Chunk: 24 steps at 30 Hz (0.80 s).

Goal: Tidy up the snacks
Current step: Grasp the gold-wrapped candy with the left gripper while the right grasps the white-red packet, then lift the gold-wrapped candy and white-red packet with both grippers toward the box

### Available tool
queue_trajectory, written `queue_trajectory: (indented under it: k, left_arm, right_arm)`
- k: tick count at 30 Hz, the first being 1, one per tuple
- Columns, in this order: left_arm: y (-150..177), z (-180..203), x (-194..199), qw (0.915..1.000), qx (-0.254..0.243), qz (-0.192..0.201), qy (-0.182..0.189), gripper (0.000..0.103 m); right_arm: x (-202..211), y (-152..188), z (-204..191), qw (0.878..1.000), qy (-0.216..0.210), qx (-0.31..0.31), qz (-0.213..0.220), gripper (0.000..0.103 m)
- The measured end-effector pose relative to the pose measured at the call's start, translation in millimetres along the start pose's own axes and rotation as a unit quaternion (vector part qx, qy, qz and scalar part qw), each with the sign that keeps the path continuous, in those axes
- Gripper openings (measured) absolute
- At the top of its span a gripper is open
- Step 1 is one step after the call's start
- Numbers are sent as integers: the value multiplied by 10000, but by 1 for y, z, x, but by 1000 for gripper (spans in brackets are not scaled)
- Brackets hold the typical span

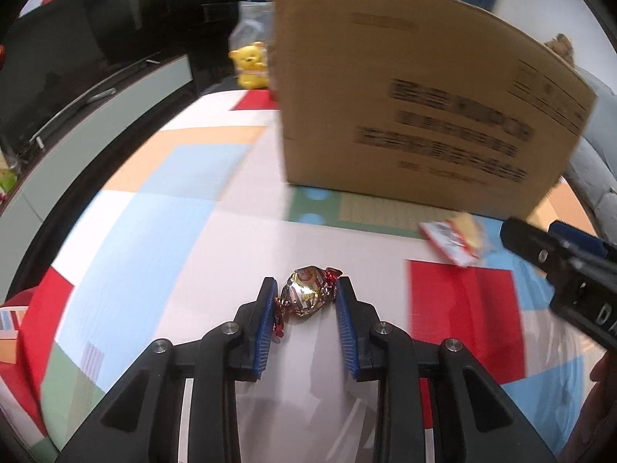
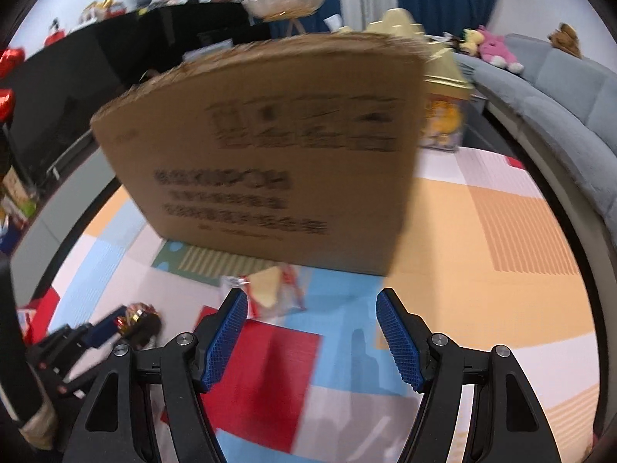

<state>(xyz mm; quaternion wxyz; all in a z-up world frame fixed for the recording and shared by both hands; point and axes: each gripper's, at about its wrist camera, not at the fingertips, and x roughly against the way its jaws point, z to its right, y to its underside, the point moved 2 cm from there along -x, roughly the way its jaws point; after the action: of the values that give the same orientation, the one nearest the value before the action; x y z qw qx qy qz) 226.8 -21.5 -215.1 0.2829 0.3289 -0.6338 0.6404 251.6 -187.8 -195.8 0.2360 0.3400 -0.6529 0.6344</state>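
A gold and red foil-wrapped candy (image 1: 306,293) sits between the blue pads of my left gripper (image 1: 307,289), which is shut on it above the play mat. The same candy (image 2: 135,315) shows at the tip of the left gripper (image 2: 127,322) at the lower left of the right wrist view. A clear packet with a yellow wedge-shaped snack (image 2: 270,289) lies on the mat just beyond my right gripper (image 2: 310,299), whose jaws stand open and apart from it. That packet (image 1: 457,241) lies in front of the tall cardboard box (image 1: 416,88), also seen ahead as the cardboard box (image 2: 277,154).
A colourful patchwork play mat (image 2: 482,231) covers the floor. A dark TV cabinet (image 1: 96,88) runs along the left, a grey sofa (image 2: 559,88) with plush toys along the right. A yellow bear toy (image 1: 250,63) and a gold-lidded tin (image 2: 443,108) stand beside the box.
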Motion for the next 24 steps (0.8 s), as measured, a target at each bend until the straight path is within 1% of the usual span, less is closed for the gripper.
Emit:
queue_trajectory:
  k: [3, 5, 11, 13, 14, 16, 21, 22, 23, 24]
  left_arm:
    - [-2, -16, -2, 9998, 179, -15, -37, 31]
    - [-4, -24, -3, 9997, 215, 6, -63, 31]
    - [-9, -26, -4, 9995, 305, 64, -80, 31]
    - [-16, -29, -11, 9993, 370, 58, -67, 31]
    - [-12, -28, -6, 9992, 383, 61, -68, 31]
    - [-12, -30, -3, 9992, 390, 74, -76, 31]
    - [-13, -28, 1, 9994, 313, 155, -62, 31]
    - [-12, -27, 3, 9994, 287, 172, -54, 31]
    - [-10, -25, 5, 9994, 272, 185, -44, 31]
    - [-10, -25, 7, 9995, 265, 190, -37, 31]
  right_arm:
    - [-14, 0, -15, 9998, -30, 142, -132, 70]
    - [-21, 0, -22, 9995, -34, 217, -207, 70]
    - [-41, -6, -34, 9986, -17, 358, -376, 70]
    - [-45, -7, -37, 9982, -44, 395, -447, 70]
    - [-47, -7, -38, 9981, -46, 403, -459, 69]
    - [-48, -6, -41, 9978, -48, 445, -485, 56]
    - [-48, -3, -45, 9973, 22, 556, -481, 49]
    - [-48, -3, -45, 9971, 24, 582, -492, 41]
    - [-48, -2, -46, 9970, 15, 597, -501, 37]
    - [-48, -2, -46, 9968, -5, 611, -513, 36]
